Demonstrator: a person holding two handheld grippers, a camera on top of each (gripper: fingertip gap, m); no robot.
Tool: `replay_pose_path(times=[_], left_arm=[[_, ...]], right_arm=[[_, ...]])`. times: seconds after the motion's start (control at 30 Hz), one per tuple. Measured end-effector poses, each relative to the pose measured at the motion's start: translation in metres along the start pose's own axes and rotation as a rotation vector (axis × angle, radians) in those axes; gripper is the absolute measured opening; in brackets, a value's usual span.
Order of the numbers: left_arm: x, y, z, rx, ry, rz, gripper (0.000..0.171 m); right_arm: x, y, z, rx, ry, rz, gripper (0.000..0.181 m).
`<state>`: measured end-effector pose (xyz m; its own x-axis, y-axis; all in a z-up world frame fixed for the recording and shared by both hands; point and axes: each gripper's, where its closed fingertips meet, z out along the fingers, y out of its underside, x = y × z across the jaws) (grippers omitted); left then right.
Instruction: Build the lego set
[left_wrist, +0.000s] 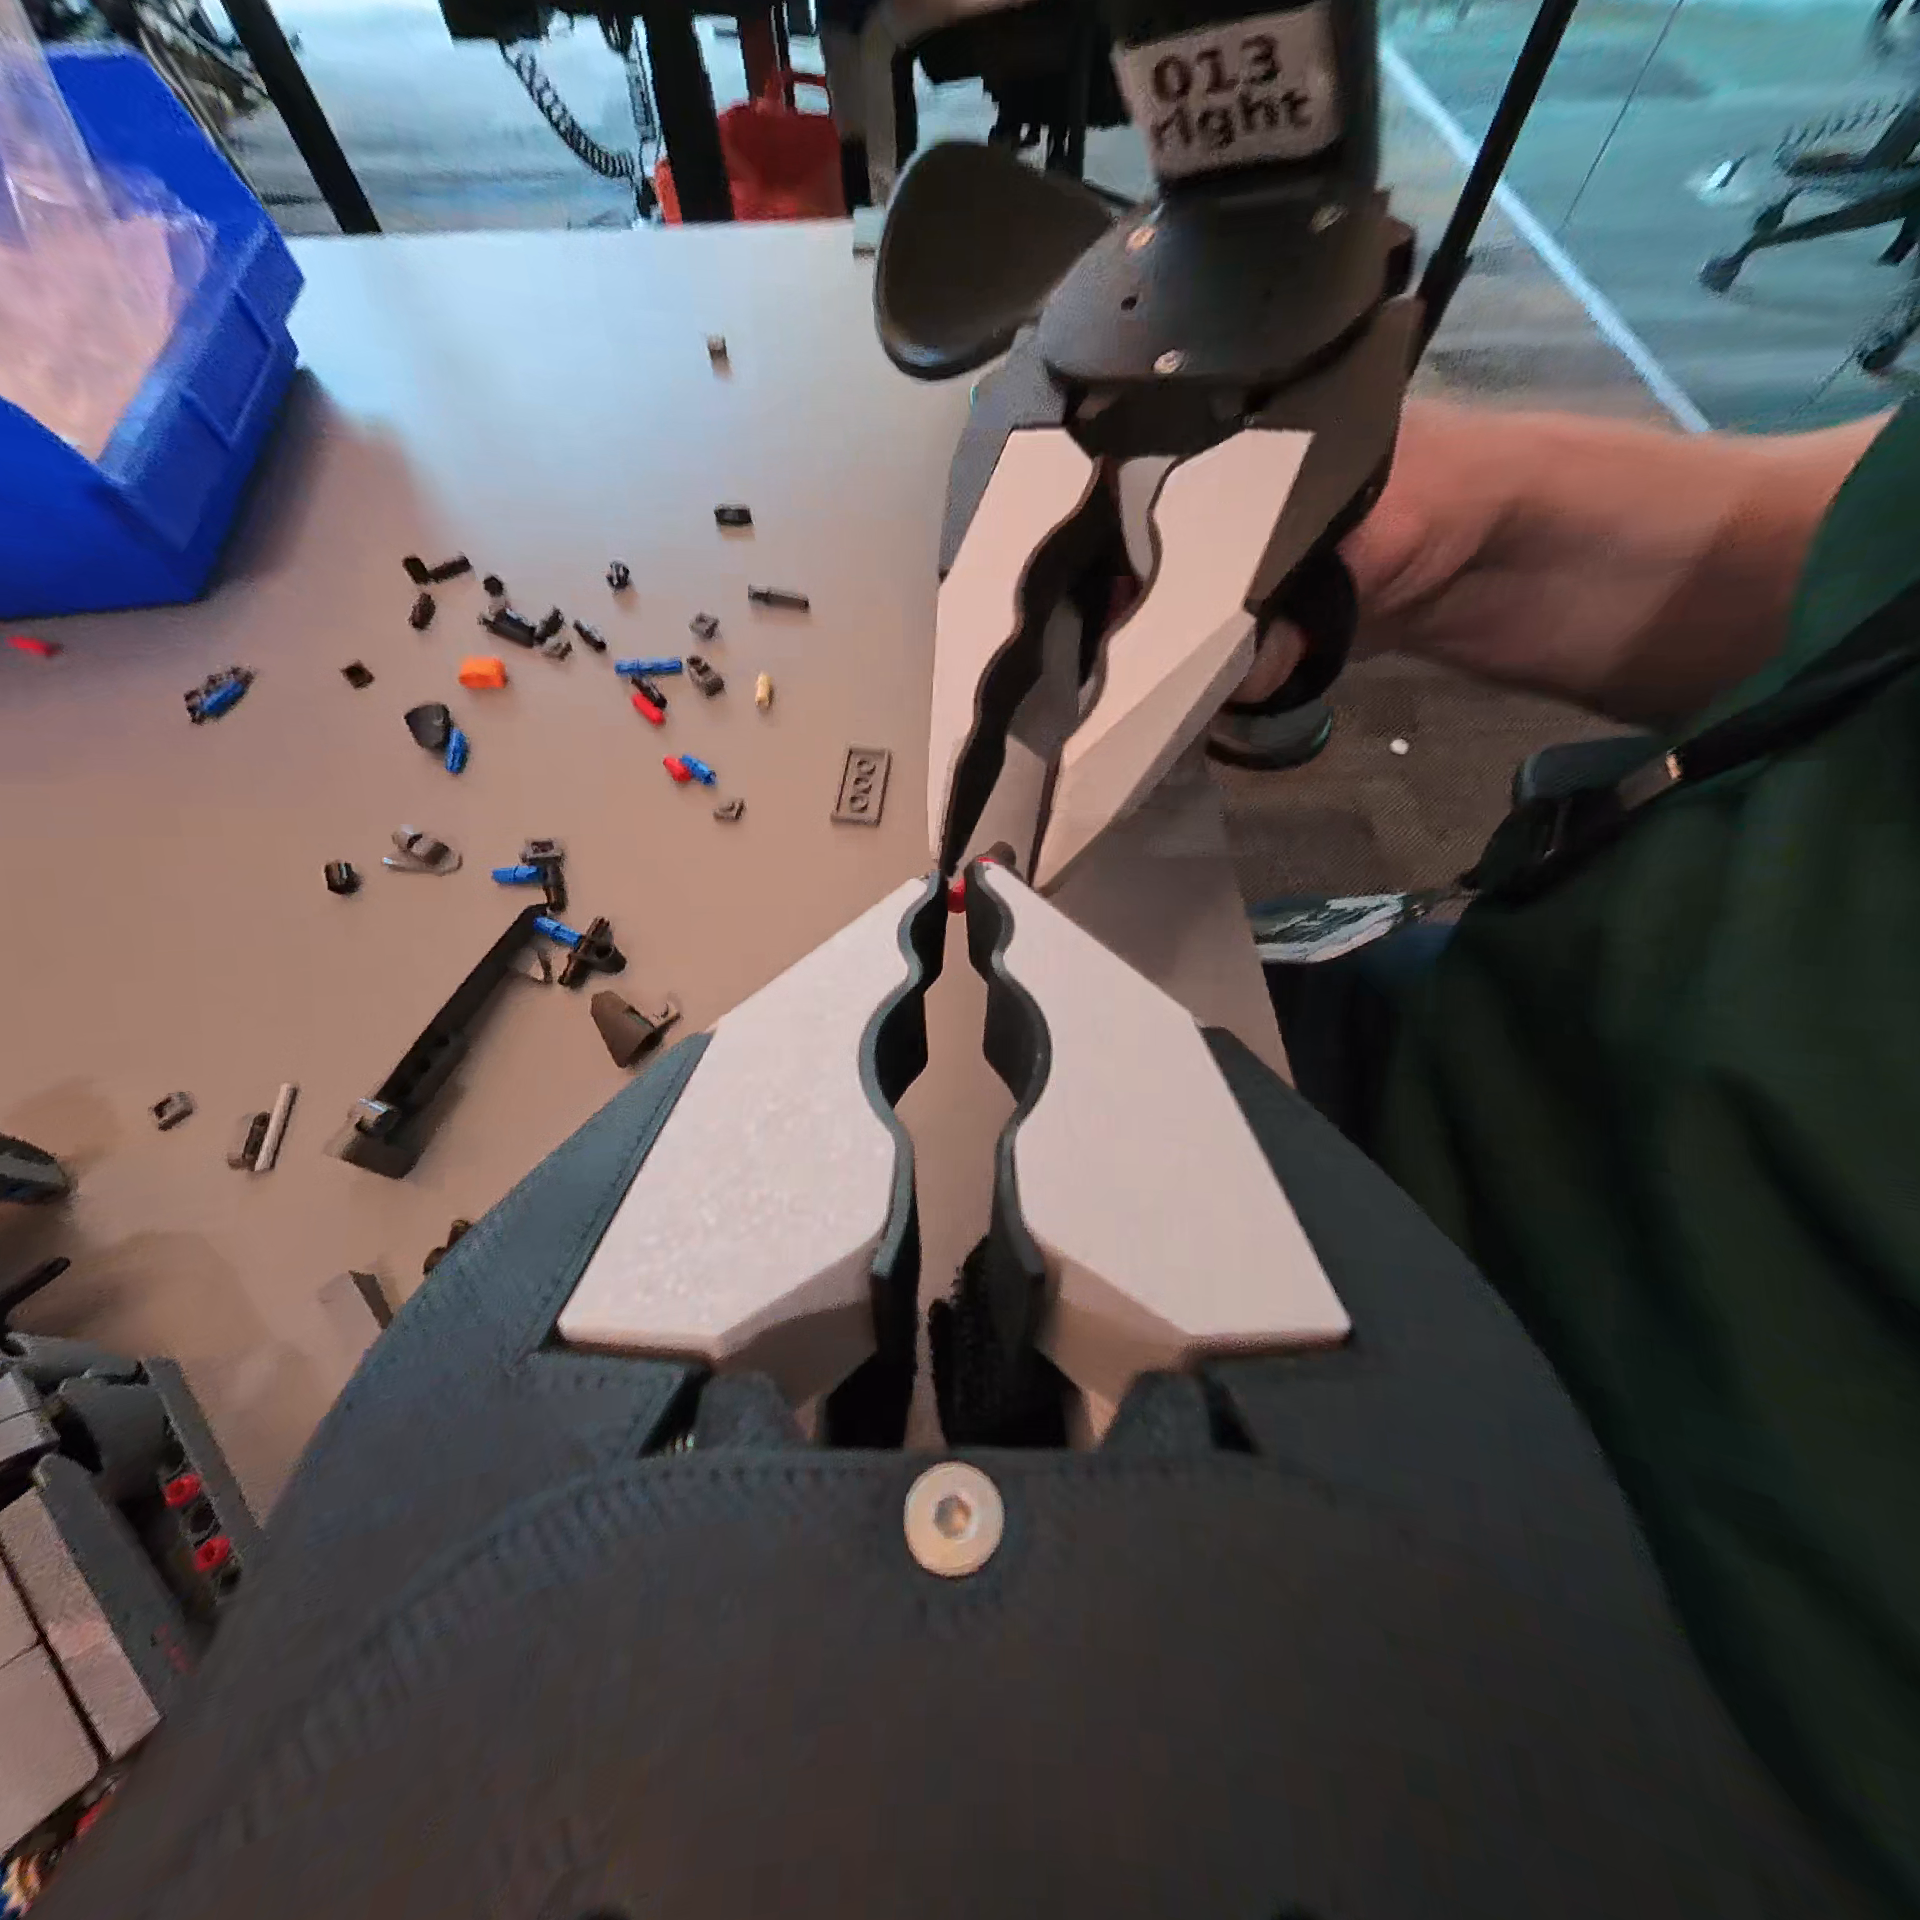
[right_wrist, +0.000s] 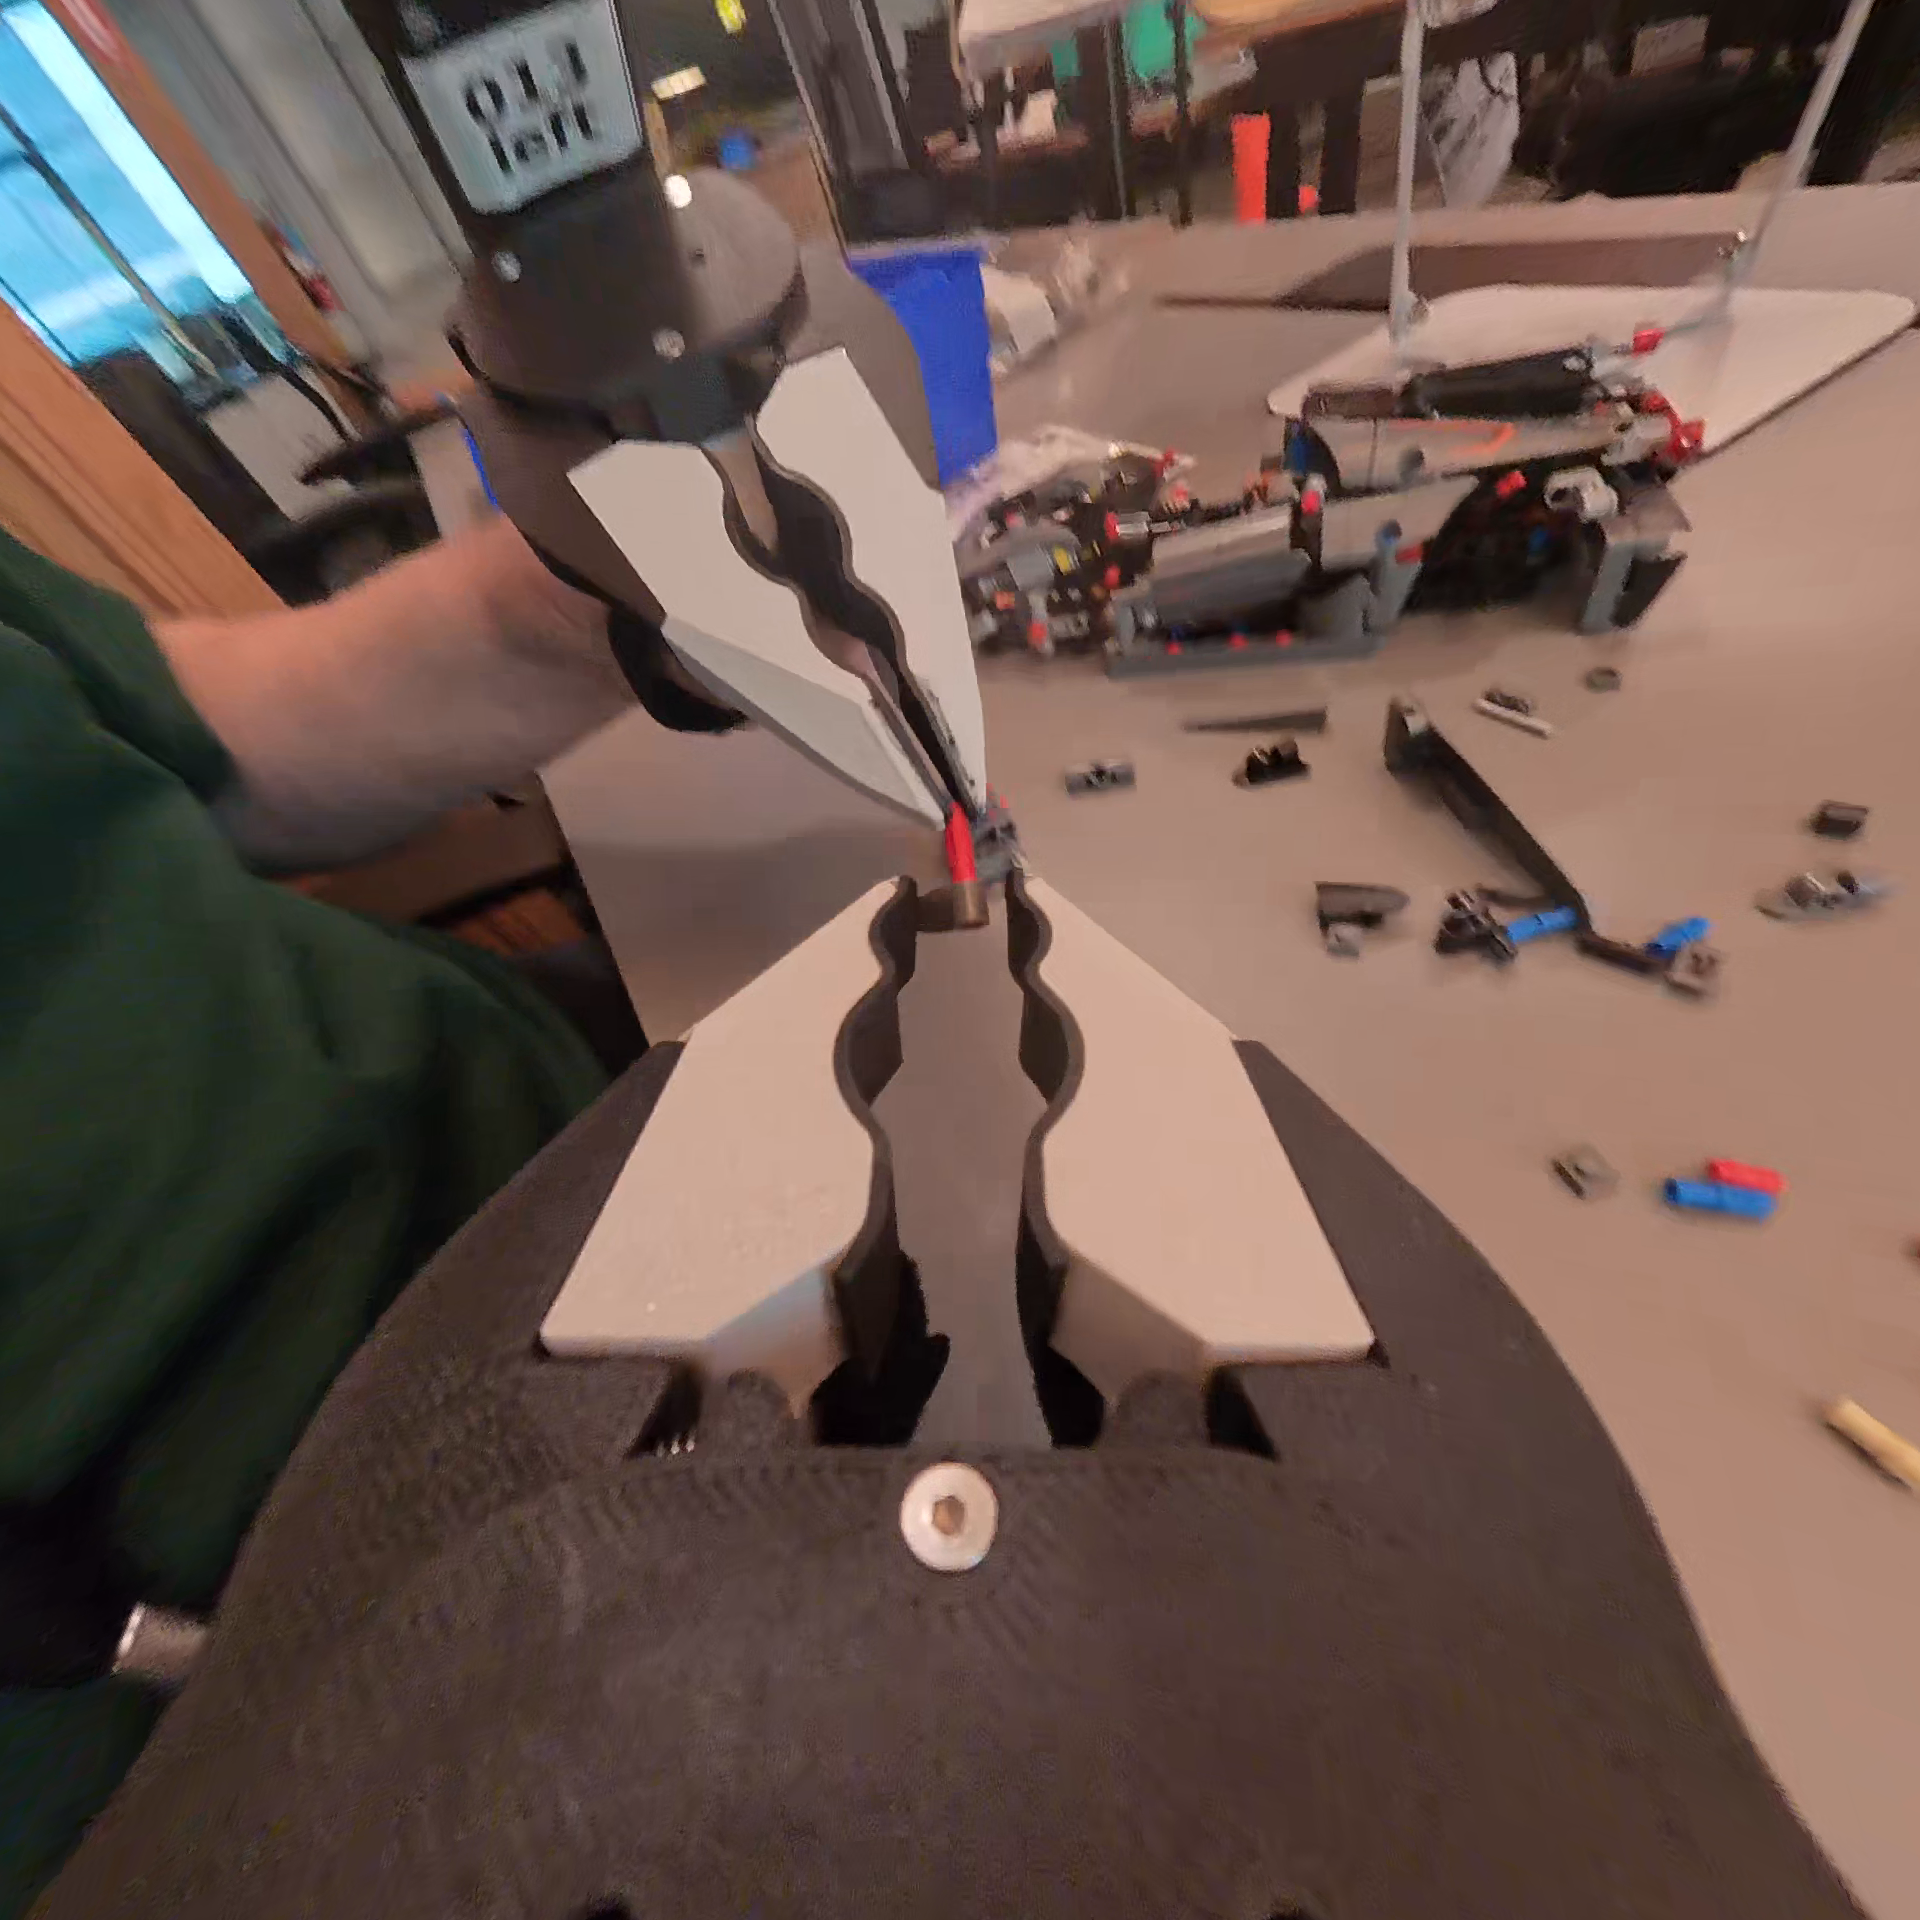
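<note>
My left gripper is shut on a small red pin and holds it above the grey table. My right gripper meets it tip to tip, its jaws narrowly apart around a small dark round piece. The red pin points down into that piece. The left gripper comes in from above in the right wrist view. The right gripper comes in from above in the left wrist view. A partly built grey and black lego car stands farther back on the table.
Several loose black, blue, red and orange pieces lie scattered on the table. A long black beam lies among them. A blue bin stands at the back. A white stand base sits behind the car. A person's green sleeve is close by. Less than 4 cm separates the two grippers' tips. From either gripper's tips it is about 15 cm to the long black beam.
</note>
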<state>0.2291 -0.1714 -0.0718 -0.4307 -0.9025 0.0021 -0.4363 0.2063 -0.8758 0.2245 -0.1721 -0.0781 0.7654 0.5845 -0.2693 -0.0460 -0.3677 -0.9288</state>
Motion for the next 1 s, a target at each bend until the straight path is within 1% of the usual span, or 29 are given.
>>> replay_pose_path(times=[0.1, 0.27, 0.47, 0.67, 0.83, 0.9, 1.0], left_arm=[[0.001, -0.006, -0.008, 0.035, 0.007, 0.006, 0.001], [0.003, -0.015, -0.02, 0.089, 0.021, 0.024, 0.001], [-0.001, -0.024, -0.031, 0.146, 0.031, -0.001, 0.001], [-0.002, -0.023, -0.037, 0.111, 0.045, 0.027, 0.0], [0.0, -0.02, -0.037, 0.079, 0.069, 0.046, 0.0], [-0.004, -0.02, -0.037, 0.077, 0.058, 0.039, 0.0], [-0.012, -0.025, -0.038, 0.107, 0.014, 0.026, 0.003]], right_arm=[[-0.007, -0.008, 0.005, 0.008, -0.058, -0.002, 0.009], [-0.016, -0.018, 0.009, 0.011, -0.125, -0.023, 0.007], [-0.018, -0.033, 0.011, 0.09, -0.189, 0.025, 0.005], [-0.023, -0.039, 0.02, 0.116, -0.225, 0.034, 0.008], [-0.023, -0.039, 0.024, 0.094, -0.259, 0.034, 0.002], [-0.019, -0.039, 0.025, 0.093, -0.261, 0.06, 0.002], [-0.013, -0.047, 0.024, 0.147, -0.277, 0.128, 0.001]])
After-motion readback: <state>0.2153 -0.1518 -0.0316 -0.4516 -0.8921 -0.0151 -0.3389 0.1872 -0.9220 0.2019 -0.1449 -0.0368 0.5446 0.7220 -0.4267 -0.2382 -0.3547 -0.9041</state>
